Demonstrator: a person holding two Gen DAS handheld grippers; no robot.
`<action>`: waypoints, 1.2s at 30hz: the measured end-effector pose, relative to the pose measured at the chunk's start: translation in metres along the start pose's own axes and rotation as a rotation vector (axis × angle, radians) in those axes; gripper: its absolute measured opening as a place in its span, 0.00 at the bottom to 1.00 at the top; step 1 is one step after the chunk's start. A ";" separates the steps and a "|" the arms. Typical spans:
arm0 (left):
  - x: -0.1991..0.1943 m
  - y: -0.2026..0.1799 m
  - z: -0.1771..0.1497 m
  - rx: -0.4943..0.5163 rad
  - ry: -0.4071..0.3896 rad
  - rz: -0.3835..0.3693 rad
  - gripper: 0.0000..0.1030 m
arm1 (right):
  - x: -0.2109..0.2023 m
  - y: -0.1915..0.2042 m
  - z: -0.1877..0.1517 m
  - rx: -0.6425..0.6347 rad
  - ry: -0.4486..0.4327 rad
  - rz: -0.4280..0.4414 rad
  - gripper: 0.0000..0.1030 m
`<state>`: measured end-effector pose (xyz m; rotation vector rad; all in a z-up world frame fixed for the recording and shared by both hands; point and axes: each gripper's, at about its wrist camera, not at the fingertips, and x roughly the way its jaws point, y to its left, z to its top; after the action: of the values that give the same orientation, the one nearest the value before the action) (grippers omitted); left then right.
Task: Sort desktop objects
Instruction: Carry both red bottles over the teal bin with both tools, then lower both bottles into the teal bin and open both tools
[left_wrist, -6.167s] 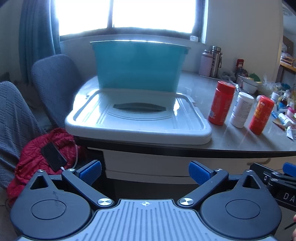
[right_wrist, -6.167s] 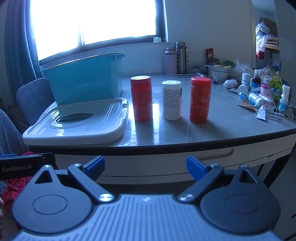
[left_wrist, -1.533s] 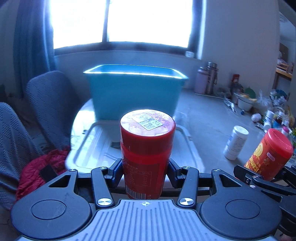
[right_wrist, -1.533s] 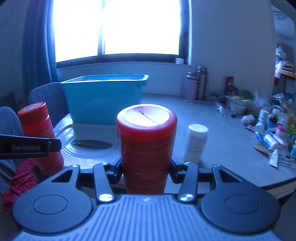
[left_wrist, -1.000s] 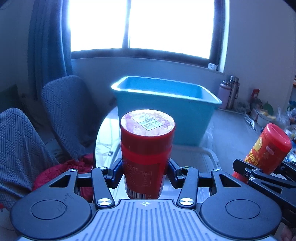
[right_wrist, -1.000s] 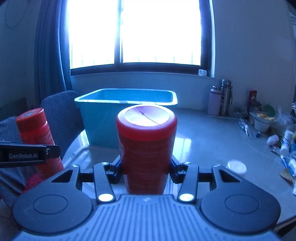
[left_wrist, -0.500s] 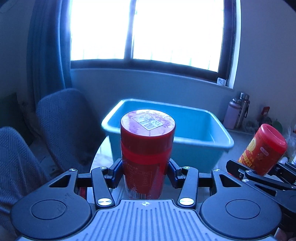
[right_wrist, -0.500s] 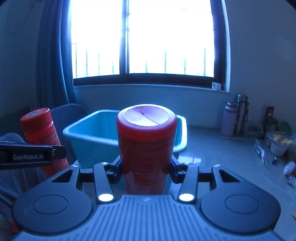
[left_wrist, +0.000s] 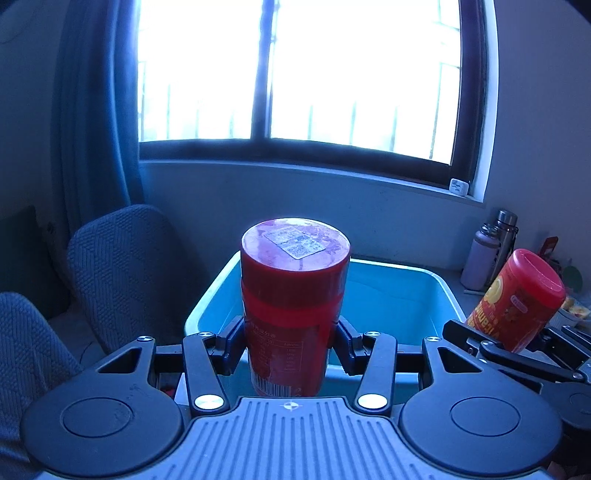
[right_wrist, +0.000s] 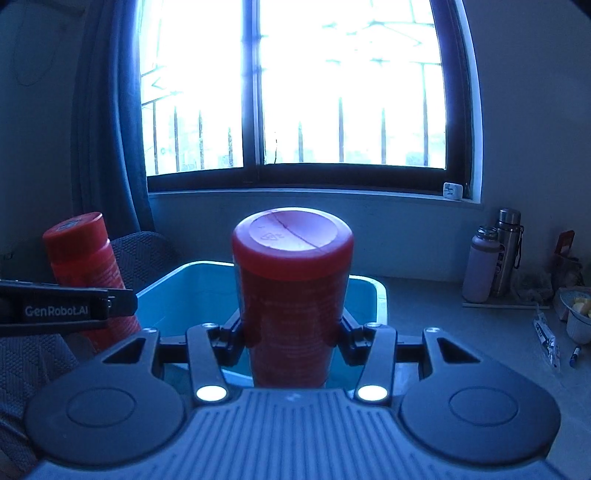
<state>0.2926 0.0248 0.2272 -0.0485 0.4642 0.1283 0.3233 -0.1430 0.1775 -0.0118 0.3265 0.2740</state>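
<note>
The left tongs (left_wrist: 291, 341) are gripping a dark red canister (left_wrist: 293, 306) by its lower body, one pad pressing on each side, and the canister is standing upright between them with a small printed sticker showing on its flat lid. Beyond it, the open teal bin (left_wrist: 439, 295) is sitting on the surface, its near rim passing behind the canister. At the right of this view, the right tongs (left_wrist: 517, 347) are showing from the side, holding an orange-red bottle (left_wrist: 517, 299) that is leaning to the right, with yellow lettering on its label.

In the right wrist view, those right tongs (right_wrist: 291, 338) are clamping the same orange-red bottle (right_wrist: 291, 295) at its waist, and here it is standing straight up, its pale lid catching the window light. The teal bin (right_wrist: 376, 306) is lying just behind and below it. On the left, the dark red canister (right_wrist: 86, 273) is tilting slightly, partly covered by a black arm of the left tongs (right_wrist: 66, 310) bearing white lettering.

Far right on the grey surface (right_wrist: 443, 314), a lilac flask (right_wrist: 482, 264) and a steel flask (right_wrist: 508, 251) are standing side by side near the wall. A grey chair (left_wrist: 125, 273) is standing to the left of the bin, under a bright window (left_wrist: 295, 74).
</note>
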 end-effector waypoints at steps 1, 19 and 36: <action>0.006 -0.002 0.004 0.003 0.001 -0.002 0.49 | 0.004 -0.001 0.002 -0.001 -0.002 -0.004 0.48; 0.145 0.009 0.023 0.074 0.107 -0.127 0.49 | 0.112 0.003 0.003 0.043 0.109 -0.105 0.48; 0.209 0.023 -0.006 0.023 0.243 -0.232 0.60 | 0.128 0.016 -0.005 0.068 0.193 -0.183 0.75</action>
<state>0.4721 0.0708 0.1276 -0.0952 0.6985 -0.1126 0.4338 -0.0943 0.1322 -0.0016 0.5235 0.0801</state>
